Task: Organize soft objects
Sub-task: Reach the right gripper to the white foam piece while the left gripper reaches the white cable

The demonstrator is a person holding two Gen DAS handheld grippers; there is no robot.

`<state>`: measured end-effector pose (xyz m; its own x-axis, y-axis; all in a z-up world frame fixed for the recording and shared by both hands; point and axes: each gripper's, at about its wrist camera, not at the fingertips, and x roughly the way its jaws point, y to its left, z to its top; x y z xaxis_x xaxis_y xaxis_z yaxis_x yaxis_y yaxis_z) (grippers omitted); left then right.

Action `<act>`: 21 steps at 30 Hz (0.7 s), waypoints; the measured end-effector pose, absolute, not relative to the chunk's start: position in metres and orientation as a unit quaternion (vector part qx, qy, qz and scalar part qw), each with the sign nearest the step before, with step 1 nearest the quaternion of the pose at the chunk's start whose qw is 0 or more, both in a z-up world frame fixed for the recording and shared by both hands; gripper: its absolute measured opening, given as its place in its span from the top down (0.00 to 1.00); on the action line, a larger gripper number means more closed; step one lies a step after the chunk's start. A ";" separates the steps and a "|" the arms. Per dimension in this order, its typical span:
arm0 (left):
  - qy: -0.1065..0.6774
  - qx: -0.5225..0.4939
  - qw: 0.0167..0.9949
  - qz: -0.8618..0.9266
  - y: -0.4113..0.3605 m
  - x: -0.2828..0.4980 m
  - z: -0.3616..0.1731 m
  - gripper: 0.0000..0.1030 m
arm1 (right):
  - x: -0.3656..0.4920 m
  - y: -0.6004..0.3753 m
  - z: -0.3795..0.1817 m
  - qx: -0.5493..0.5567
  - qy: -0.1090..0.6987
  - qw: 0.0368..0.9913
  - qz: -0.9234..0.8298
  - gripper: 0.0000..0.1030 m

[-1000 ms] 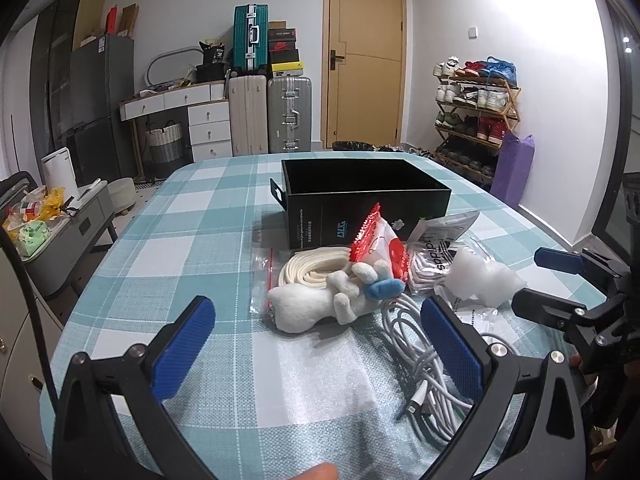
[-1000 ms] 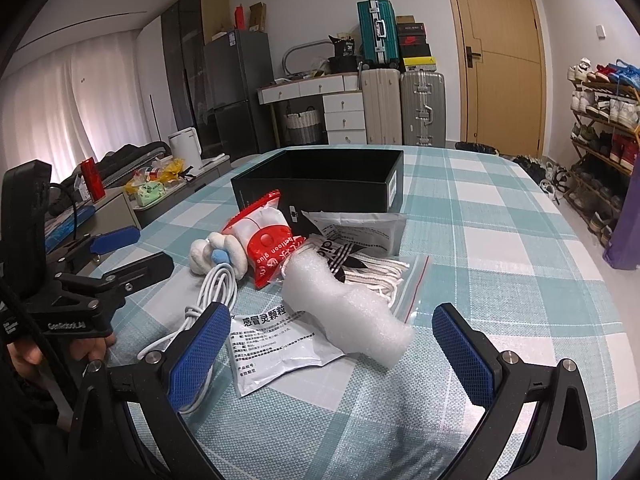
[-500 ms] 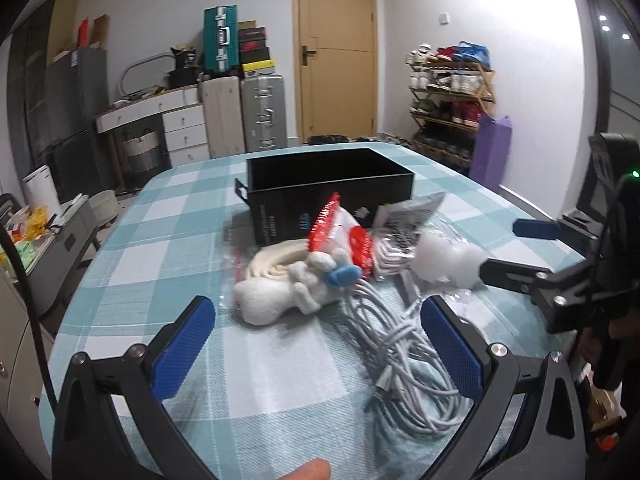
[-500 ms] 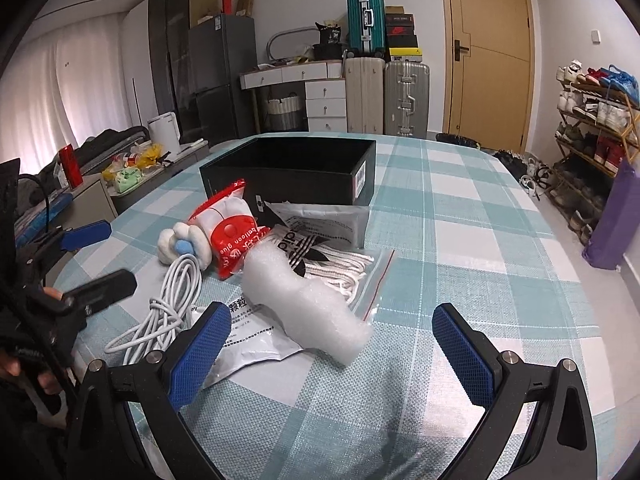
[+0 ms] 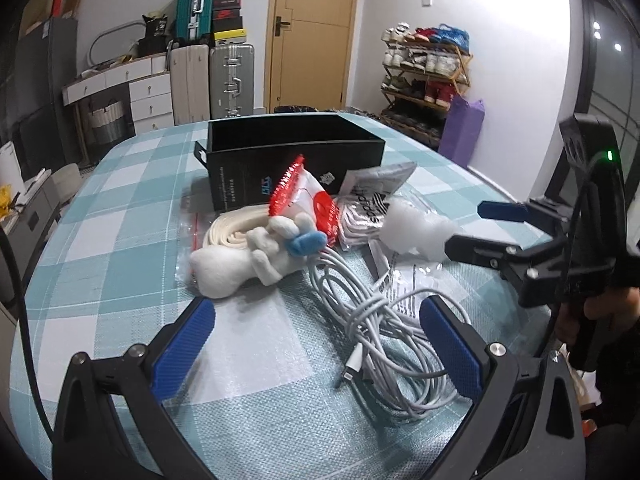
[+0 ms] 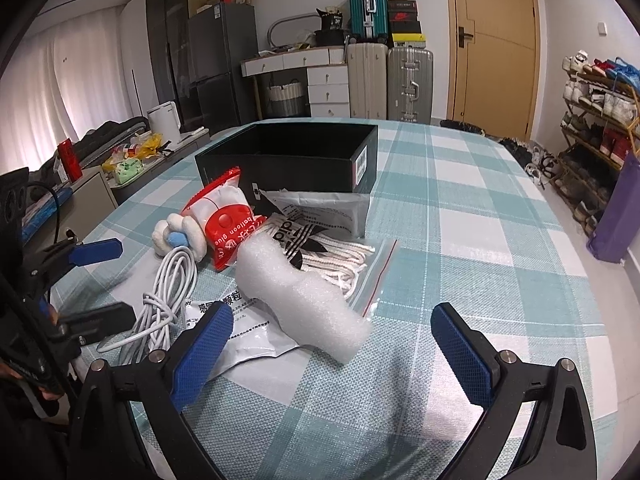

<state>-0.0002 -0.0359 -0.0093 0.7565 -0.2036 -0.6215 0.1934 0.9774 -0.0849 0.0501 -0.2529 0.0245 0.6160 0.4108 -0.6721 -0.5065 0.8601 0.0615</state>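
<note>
A pile of soft things lies on the checked tablecloth in front of an open black box (image 5: 294, 148) (image 6: 288, 156). It holds a white plush toy (image 5: 240, 258) (image 6: 176, 236), a red balloon-glue bag (image 5: 308, 200) (image 6: 224, 232), a white cable coil (image 5: 380, 320) (image 6: 160, 304), a roll of white foam wrap (image 6: 300, 296) (image 5: 412, 228), an Adidas bag of laces (image 6: 316, 232) (image 5: 368, 204) and a bagged cream rope (image 5: 232, 228). My left gripper (image 5: 320, 344) is open, just short of the cable. My right gripper (image 6: 332, 344) is open, just short of the foam roll.
A printed white packet (image 6: 244, 332) lies under the foam roll. The table (image 6: 480, 220) extends to the right of the pile. Suitcases (image 6: 408, 80), drawers and a shoe rack (image 5: 424, 80) stand beyond the table. Each gripper shows in the other's view.
The left gripper has swung to the right, so the plush toy has shifted left in its view and the cable now lies between the fingers. The right gripper has moved closer to the foam roll.
</note>
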 end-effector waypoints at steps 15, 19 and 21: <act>0.375 -0.040 0.914 -0.149 -0.035 0.006 -0.020 0.23 | 0.058 -0.233 0.015 -0.102 0.369 0.884 0.267 0.22; 0.385 -0.054 0.907 -0.161 -0.036 0.006 -0.022 0.29 | 0.056 -0.230 0.014 -0.109 0.368 0.881 0.275 0.23; 0.390 -0.063 0.904 -0.165 -0.036 0.007 -0.022 0.31 | 0.056 -0.227 0.013 -0.113 0.369 0.879 0.279 0.27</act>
